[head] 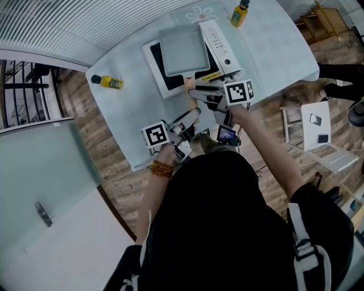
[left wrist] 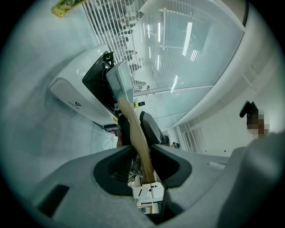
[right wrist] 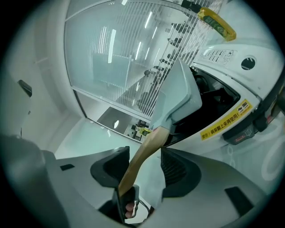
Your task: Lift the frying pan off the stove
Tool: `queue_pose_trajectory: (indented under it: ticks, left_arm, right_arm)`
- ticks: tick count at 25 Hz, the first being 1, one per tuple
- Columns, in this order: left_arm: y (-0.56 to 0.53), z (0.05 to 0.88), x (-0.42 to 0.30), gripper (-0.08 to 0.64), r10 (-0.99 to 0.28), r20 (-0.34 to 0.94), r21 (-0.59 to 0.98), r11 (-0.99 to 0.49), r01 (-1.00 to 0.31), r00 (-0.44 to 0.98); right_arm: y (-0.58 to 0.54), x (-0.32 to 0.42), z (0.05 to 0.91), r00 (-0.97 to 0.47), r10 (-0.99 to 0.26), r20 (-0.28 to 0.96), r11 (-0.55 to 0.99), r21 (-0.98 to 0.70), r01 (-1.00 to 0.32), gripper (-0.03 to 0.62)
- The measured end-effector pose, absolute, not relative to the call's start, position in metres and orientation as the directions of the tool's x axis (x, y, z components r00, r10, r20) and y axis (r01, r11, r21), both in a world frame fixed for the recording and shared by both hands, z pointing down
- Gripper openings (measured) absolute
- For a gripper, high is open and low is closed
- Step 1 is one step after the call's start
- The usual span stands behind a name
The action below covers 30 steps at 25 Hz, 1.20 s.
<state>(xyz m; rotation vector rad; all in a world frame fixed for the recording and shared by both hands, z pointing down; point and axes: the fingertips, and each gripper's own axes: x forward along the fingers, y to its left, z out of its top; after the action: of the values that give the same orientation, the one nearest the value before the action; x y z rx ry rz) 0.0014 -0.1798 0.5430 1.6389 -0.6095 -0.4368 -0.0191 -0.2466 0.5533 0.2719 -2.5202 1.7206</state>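
A square grey frying pan (head: 183, 52) lies over the black top of a white induction stove (head: 223, 48). Its wooden handle (head: 189, 84) points toward me. My left gripper (head: 190, 117) is shut on the handle's near end; in the left gripper view the handle (left wrist: 128, 110) runs straight between the dark pads (left wrist: 151, 128). My right gripper (head: 200, 92) straddles the handle nearer the pan and stands open. In the right gripper view the handle (right wrist: 151, 140) leans by the left pad (right wrist: 116, 164), with a gap to the right one. There the pan (right wrist: 180, 95) looks raised above the stove (right wrist: 231, 84).
One yellow bottle (head: 108, 82) lies at the table's left, another (head: 239, 13) stands behind the stove. The table's front edge runs just below the grippers, above wooden floor. A white stool (head: 317, 128) with small devices stands to the right.
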Motion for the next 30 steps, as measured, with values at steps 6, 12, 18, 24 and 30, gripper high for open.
queue_pose_trajectory:
  ticks: [6,12,18,24,30]
  left_arm:
    - [-0.18,0.543,0.002,0.124,-0.613,0.055,0.986,-0.089,-0.139,0.789]
    - [-0.18,0.542,0.004,0.124,-0.608,0.041,0.988,-0.095,-0.124,0.793]
    - [-0.181,0.541,0.006,0.121,-0.608,0.024,0.99,-0.097,-0.104,0.794]
    - [-0.182,0.545,0.007,0.123,-0.587,0.055,0.982,-0.114,-0.149,0.808]
    - [-0.182,0.546,0.01,0.129,-0.563,0.106,0.956,-0.168,-0.24,0.819]
  right_arm:
    - [-0.244,-0.031,0.543,-0.994,-0.066,0.083,0.357,-0.929,-0.101,0.196]
    - [-0.242,-0.033,0.553,-0.991,-0.059,0.124,0.325,-0.936,-0.136,0.198]
    - [-0.243,-0.04,0.555,-0.988,-0.06,0.143,0.329,-0.932,-0.154,0.198]
    - [-0.244,-0.039,0.557,-0.986,-0.049,0.161,0.373,-0.913,-0.168,0.207]
    - [-0.241,-0.038,0.558,-0.985,-0.031,0.172,0.418,-0.893,-0.17,0.215]
